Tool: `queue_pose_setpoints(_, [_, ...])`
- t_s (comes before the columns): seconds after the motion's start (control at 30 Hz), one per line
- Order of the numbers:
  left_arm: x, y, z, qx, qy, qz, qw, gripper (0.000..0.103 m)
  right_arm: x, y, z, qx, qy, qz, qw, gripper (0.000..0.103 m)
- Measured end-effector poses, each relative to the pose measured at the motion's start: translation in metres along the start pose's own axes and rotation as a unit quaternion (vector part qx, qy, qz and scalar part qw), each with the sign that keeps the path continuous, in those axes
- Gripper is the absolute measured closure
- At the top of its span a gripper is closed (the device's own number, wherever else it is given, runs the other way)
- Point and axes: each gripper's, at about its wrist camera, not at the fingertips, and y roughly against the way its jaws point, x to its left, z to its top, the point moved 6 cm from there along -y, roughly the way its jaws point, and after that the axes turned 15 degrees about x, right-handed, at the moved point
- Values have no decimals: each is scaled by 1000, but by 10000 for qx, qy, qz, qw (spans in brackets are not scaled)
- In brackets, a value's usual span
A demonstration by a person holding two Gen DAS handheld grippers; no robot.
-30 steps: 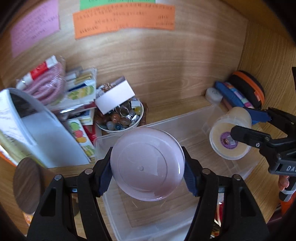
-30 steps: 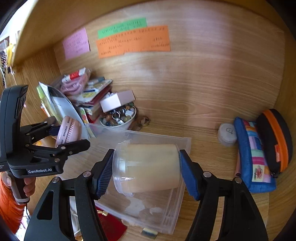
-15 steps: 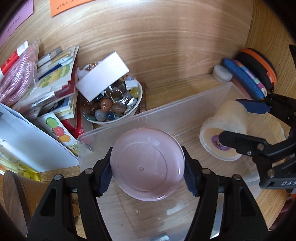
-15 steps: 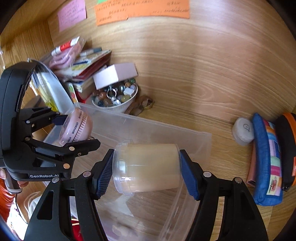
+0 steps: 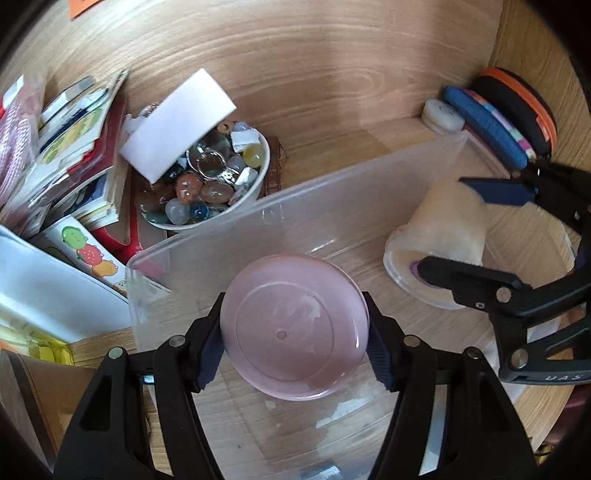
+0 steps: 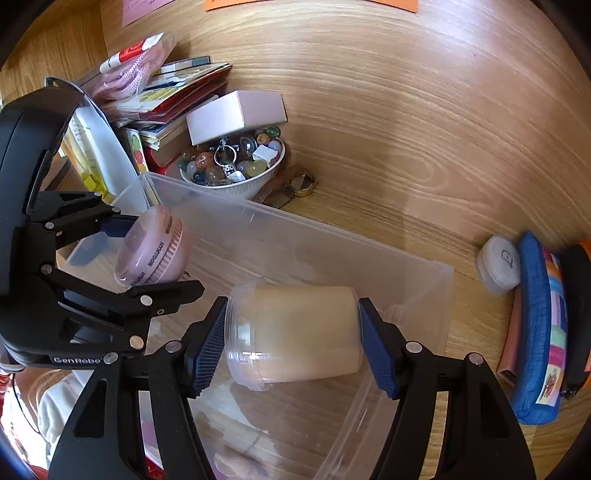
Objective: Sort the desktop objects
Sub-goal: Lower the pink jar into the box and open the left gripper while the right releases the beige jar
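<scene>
my left gripper (image 5: 294,334) has its fingers pinching a pink jar (image 5: 293,326); from its own camera i only get the round flat face. the right view shows that same jar (image 6: 153,251) from the side, with ribbed cap and lettering, held over the left end of the clear bin (image 6: 424,291). my right gripper (image 6: 291,339) pinches a cream jar (image 6: 295,330) lying sideways between the blue pads, over the bin's middle. the left view adds its end face with a purple sticker (image 5: 415,266), which the right camera cannot see. both jars are inside the bin's outline; i cannot tell whether either touches the bottom.

the bin (image 5: 332,199) sits on a wooden desk (image 6: 388,147) boxed in by wood panels. behind it is a white bowl (image 5: 207,192) of coloured stones and rings with a white box (image 5: 177,122) resting on it, a pile of booklets (image 5: 74,147) to the left, and a blue pouch (image 6: 539,332), a small white pot (image 6: 498,264) and a black-orange case (image 5: 517,107) to the right. paper notes (image 6: 314,3) stick to the back panel.
</scene>
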Motion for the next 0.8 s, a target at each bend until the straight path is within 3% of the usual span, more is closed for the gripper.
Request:
queue_pose_setpoints(0.4, [-4,-7,-2,366,-310,212,9986,34,2,-2,2,136,75,47,9999,39])
queue_pose_setpoints(0.8, [1,0,-4,354,-141,336,9987,27,0,13,-1,-30,99,-94,9999,38])
